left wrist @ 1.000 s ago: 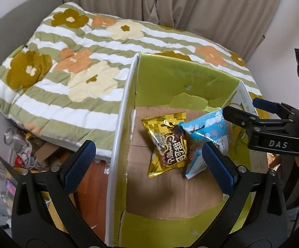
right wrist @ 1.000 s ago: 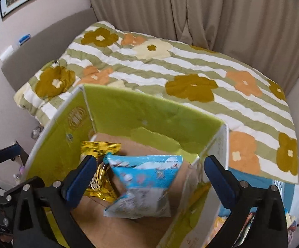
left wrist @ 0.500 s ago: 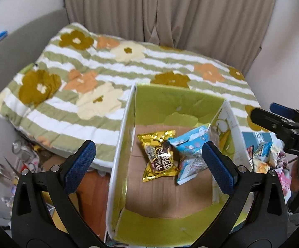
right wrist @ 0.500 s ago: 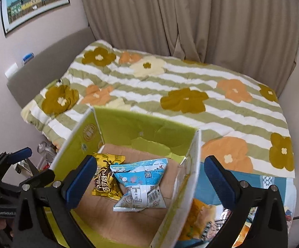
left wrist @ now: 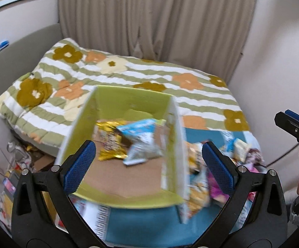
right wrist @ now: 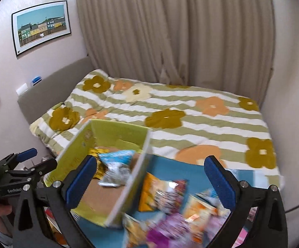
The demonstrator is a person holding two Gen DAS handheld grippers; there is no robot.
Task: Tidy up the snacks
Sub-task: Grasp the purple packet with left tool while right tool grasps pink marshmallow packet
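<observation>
At the foot of the bed: a green box (left wrist: pixel 128 101) sits on a blue mat (left wrist: pixel 145 225), with loose snacks beside it.
Box contents: a gold packet (left wrist: pixel 110 142) and a blue packet (left wrist: pixel 139 142) lie on the cardboard floor, touching, the blue one partly over the gold one.
Loose snacks: a pile of packets (right wrist: pixel 170 206) on the mat just right of the box wall; orange, purple and pale wrappers, too blurred to tell apart.
Left tongs (left wrist: pixel 148 165): jaws spread wide, nothing between the pads, hovering above the near end of the box.
Right tongs (right wrist: pixel 149 184): jaws spread wide, empty, above the box's right wall and the pile.
Change over the last second: both cameras have pulled up and back. The right tongs were low over the blue packet inside the box; now they are clear of it and the pile has come into view. The blue packet lies flatter on the box floor.
Blur: both views smear in the lower half, so the hands are likely moving.
Meaning for the task: the blue packet appears delivered and let go; two snacks are in, many are left outside.
Next step, as a judgement: reach to the pile for another packet; the right tongs are nearer.
Risk: thin crinkly wrappers overlap, so one pinch may lift two.
</observation>
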